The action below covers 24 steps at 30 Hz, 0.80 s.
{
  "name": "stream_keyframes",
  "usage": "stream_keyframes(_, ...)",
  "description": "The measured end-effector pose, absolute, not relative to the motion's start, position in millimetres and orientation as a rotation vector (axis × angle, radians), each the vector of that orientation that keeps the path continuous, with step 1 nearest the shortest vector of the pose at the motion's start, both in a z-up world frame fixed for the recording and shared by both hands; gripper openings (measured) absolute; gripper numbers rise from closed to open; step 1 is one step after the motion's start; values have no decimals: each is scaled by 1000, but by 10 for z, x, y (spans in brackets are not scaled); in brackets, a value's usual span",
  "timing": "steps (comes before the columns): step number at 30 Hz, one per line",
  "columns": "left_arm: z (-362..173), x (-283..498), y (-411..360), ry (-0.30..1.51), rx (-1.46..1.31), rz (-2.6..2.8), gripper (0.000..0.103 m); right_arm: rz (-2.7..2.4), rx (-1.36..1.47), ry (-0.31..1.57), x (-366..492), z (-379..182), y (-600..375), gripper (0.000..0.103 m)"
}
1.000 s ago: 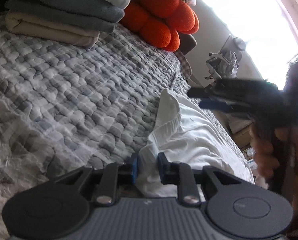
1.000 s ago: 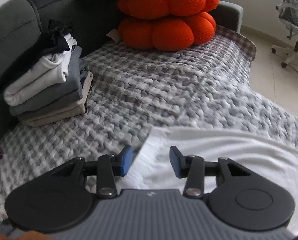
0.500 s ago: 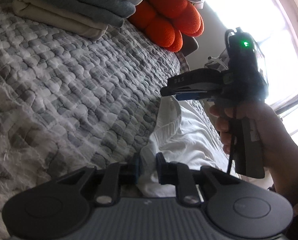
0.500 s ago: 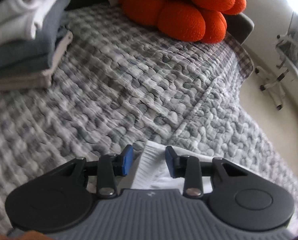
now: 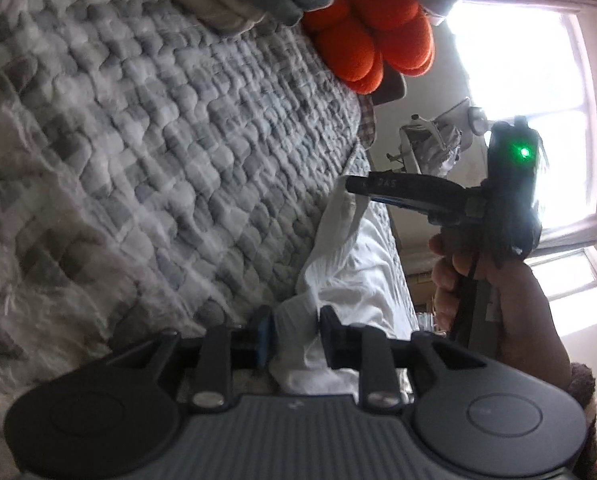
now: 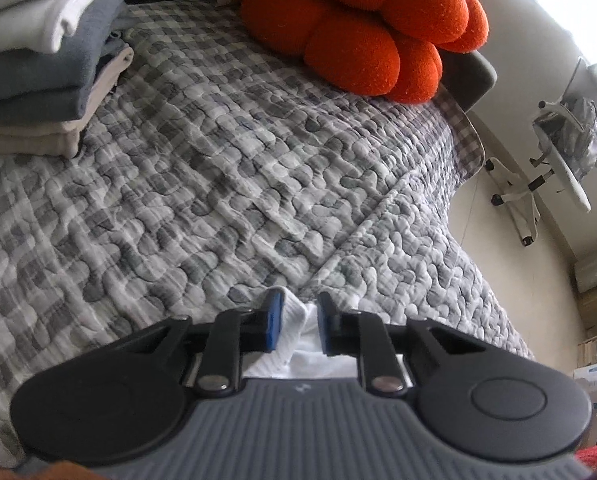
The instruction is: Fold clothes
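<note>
Gripping, left: our left gripper (image 5: 294,340) has a bunched edge of the white garment (image 5: 350,264) between its fingers; the jaws stand narrow and are easing open, the cloth filling the gap.
Gripping, right: our right gripper (image 6: 296,326) is closing on a ribbed white edge of the garment (image 6: 294,320); fabric sits squarely between the blue pads, which look to be touching it on both sides.
From the side: in the left view we see the right gripper (image 5: 352,190) in a hand (image 5: 494,300), fingertips pinching a raised white corner.
Garment: it lies along the near edge of the checked quilt (image 6: 218,184), crumpled, its rim lifted between our two grippers, the rest trailing off toward the window side.
Farther back: a stack of folded clothes (image 6: 46,56) sits at the far left of the quilt; orange cushions (image 6: 362,28) rest beyond; a white chair (image 6: 554,160) stands on the floor to the right.
Risk one: with the left jaws loosening, we judge the thick bunch could slip out once we lift, dropping that side.
Risk two: the right holds only the very rim, so a sharp tug might pull it free.
Risk three: uneven holds could skew the fold.
</note>
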<state>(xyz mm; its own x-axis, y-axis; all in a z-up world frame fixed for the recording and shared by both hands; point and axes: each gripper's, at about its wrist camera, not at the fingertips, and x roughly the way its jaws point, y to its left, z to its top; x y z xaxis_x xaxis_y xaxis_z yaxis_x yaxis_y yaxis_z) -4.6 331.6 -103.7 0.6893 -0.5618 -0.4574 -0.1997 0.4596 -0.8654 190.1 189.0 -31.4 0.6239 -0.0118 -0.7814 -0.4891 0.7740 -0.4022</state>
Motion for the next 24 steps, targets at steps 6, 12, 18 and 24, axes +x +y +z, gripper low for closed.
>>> stream_keyframes(6,-1053,-89,3290,774,-1102,-210,7,311,-622,798,1888,-330,1875,1)
stream_keyframes(12,-880,-207,3359,677,-1058,-142,6,319,-660,661,1748,-219,2049,1)
stream_keyframes(18,-779,-260,3490,605,-1037,-79,6,337,-646,602,1733,-109,2271,1)
stream_keyframes(24,-709,-345,3759,523,-1041,7,5,370,-620,572,1736,-74,2521,1)
